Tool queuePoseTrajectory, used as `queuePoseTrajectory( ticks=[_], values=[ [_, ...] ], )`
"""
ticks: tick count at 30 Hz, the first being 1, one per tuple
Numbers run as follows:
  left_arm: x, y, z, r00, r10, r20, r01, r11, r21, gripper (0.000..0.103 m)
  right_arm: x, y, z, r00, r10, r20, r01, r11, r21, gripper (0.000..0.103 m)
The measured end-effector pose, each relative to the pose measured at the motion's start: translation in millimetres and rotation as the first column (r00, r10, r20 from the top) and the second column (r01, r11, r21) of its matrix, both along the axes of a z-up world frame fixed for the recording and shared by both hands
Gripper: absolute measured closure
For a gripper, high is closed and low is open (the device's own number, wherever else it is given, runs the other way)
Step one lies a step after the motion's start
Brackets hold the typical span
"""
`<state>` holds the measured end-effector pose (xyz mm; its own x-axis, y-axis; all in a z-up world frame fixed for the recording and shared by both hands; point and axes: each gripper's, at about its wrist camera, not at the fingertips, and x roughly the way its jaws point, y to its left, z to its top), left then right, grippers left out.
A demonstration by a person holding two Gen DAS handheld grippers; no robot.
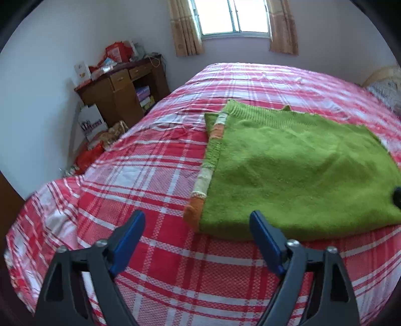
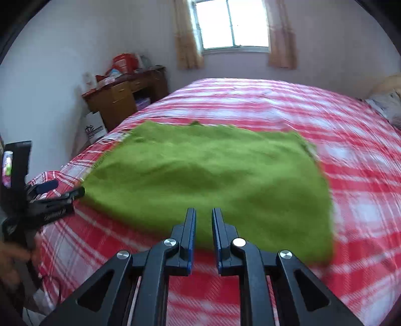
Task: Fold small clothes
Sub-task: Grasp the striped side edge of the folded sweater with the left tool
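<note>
we are looking at a green knitted sweater [image 1: 295, 170] lying flat on the bed [image 1: 155, 180], folded so that its body forms a rough rectangle, with a striped orange, cream and green sleeve [image 1: 208, 170] showing along its left edge in the left wrist view. its ribbed hem is lying at the far end, toward the window [image 1: 235, 17]. the bed is wearing a red and white plaid cover.

our left hand-held gripper [image 1: 198, 233] is hovering over the near left corner of the sweater, its blue pads spread wide with nothing between them; the left pad is sitting over bare plaid, the right pad over the sweater's near edge. in the right wrist view we are seeing that same left hand-held gripper [image 2: 62, 190] from the side, just beside the garment's left corner, with a hand [image 2: 12, 260] gripping its handle at the frame edge.

our right hand-held gripper [image 2: 203, 225] is pointing at the near edge of the sweater [image 2: 205, 180], about midway along it. its fingers are drawn nearly together, leaving only a slim gap, and they are pinching no cloth. that view is blurring, so we cannot tell whether the tips are touching the knit.

beyond the bed a cluttered wooden desk [image 1: 120, 92] is standing against the left wall, with bags [image 1: 91, 123] on the floor beside it and beige curtains [image 1: 185, 27] framing the window.
</note>
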<state>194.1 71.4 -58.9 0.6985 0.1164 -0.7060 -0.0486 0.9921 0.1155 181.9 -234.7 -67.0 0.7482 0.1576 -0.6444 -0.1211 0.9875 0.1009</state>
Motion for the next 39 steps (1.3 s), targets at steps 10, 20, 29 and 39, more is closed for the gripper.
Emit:
queuePoseTrajectory(
  ticks=[10,20,29,39],
  values=[
    [20,36,-10,1.000,-0.015,0.019,0.021,0.944,-0.330,0.009,22,25,-48,0.997,0.053,-0.054,-0.053,0.999,-0.002,0.090],
    [118,33,-22,0.990,-0.122,-0.069,0.062,0.821,-0.568,0.037,23,12,-51,0.997,0.069,-0.039,-0.065,0.992,0.104,0.090],
    [108,38,-35,0.993,-0.096,-0.061,0.038,0.785,-0.618,0.066,20,14,-49,0.997,0.068,-0.042,-0.064,0.993,0.102,0.090],
    [111,35,-36,0.996,-0.054,-0.066,-0.002,0.763,-0.646,0.060,69,29,-1,0.999,0.039,0.030,-0.041,0.996,0.080,0.090]
  ],
)
